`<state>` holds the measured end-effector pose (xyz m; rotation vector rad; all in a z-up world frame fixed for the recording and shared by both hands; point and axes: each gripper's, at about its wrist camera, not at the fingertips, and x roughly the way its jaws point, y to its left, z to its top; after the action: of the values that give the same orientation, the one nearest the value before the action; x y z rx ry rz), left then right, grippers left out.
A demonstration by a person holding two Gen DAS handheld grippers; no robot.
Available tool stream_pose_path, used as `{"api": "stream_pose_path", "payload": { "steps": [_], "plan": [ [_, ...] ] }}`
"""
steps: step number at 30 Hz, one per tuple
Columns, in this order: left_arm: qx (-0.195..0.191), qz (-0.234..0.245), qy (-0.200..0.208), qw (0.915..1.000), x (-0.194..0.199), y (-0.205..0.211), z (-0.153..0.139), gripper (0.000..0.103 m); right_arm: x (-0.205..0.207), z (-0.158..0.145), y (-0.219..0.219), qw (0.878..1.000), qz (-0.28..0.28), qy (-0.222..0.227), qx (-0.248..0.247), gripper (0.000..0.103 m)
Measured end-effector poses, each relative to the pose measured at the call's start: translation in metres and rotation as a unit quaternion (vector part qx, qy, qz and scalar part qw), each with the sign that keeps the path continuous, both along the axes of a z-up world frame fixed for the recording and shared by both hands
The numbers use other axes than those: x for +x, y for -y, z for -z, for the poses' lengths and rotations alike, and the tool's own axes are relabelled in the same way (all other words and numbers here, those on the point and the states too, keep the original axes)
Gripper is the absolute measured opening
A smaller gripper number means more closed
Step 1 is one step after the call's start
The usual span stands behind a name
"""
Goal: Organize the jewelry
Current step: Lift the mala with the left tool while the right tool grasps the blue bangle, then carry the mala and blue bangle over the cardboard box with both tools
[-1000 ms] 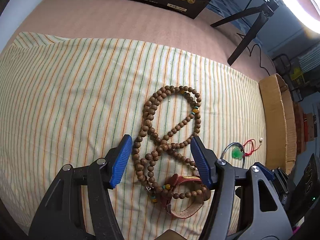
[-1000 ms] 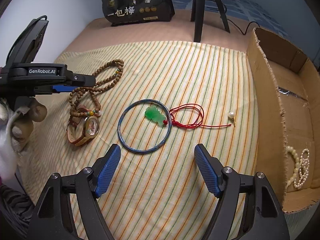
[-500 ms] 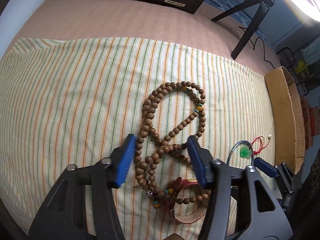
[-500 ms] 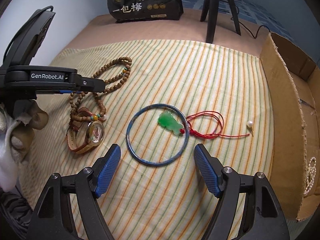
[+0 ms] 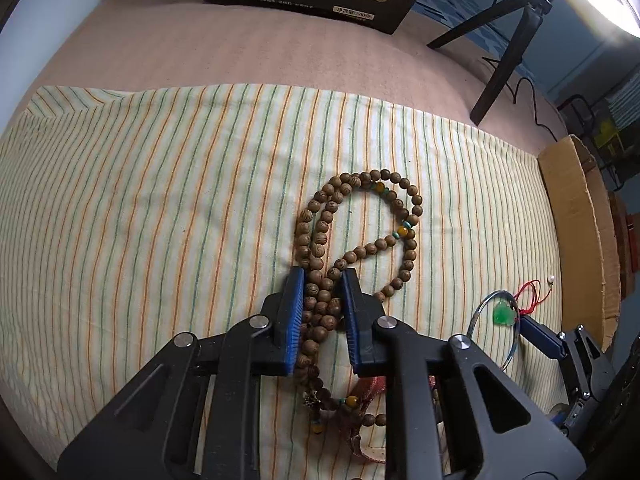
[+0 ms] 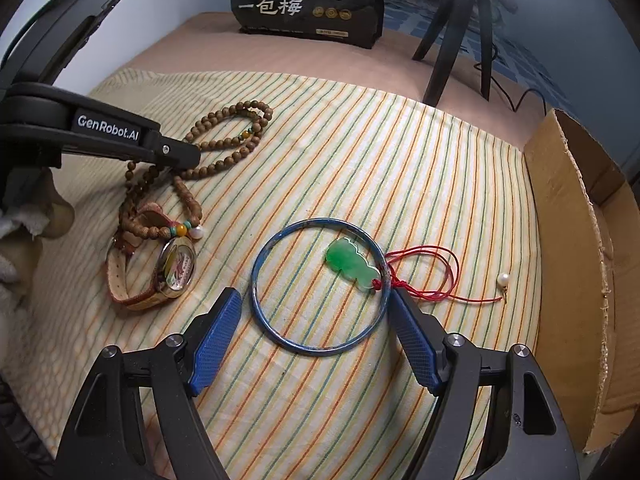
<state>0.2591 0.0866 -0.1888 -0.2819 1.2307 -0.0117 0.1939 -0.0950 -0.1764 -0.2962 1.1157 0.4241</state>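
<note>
A long wooden bead necklace [image 5: 360,216] lies looped on the striped cloth [image 5: 160,200]. My left gripper [image 5: 322,280] is shut on a bunch of its strands, low on the cloth; it also shows in the right wrist view [image 6: 176,156]. A wristwatch [image 6: 176,268] with a reddish strap lies under the necklace's near end. My right gripper [image 6: 316,300] is open, its pads on either side of a blue bangle [image 6: 320,284]. A green jade pendant [image 6: 352,264] on a red cord [image 6: 432,272] lies inside the bangle's rim.
A cardboard box [image 6: 572,240] stands along the cloth's right edge. A small pearl [image 6: 503,279] lies near it. A black snack bag [image 6: 308,0] and a tripod [image 6: 456,32] stand at the back.
My left gripper's jaws closed from wide open onto the bead necklace strands. My right gripper moved forward, so its open pads now flank the blue bangle.
</note>
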Motion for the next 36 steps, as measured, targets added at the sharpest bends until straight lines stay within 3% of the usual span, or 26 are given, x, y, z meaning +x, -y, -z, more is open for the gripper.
{"api": "stream_pose_path", "payload": {
  "steps": [2, 10, 23, 36],
  "plan": [
    [-0.001, -0.001, 0.002, 1.0, -0.001, 0.0, -0.001, 0.017, 0.0, -0.001, 0.0, 1.0, 0.0, -0.001, -0.001, 0.069],
    [-0.022, -0.01, 0.018, 0.9995, -0.007, -0.008, -0.016, 0.012, -0.003, -0.006, 0.006, 1.0, -0.002, -0.006, 0.011, 0.069],
    [-0.043, -0.016, 0.071, 0.9964, -0.025, -0.016, -0.063, 0.011, -0.011, -0.034, 0.012, 0.999, -0.009, 0.014, 0.04, 0.069],
    [-0.08, -0.011, 0.135, 0.9876, -0.04, -0.006, -0.119, 0.011, -0.014, -0.063, 0.04, 0.997, 0.005, 0.033, 0.066, 0.069]
  ]
}}
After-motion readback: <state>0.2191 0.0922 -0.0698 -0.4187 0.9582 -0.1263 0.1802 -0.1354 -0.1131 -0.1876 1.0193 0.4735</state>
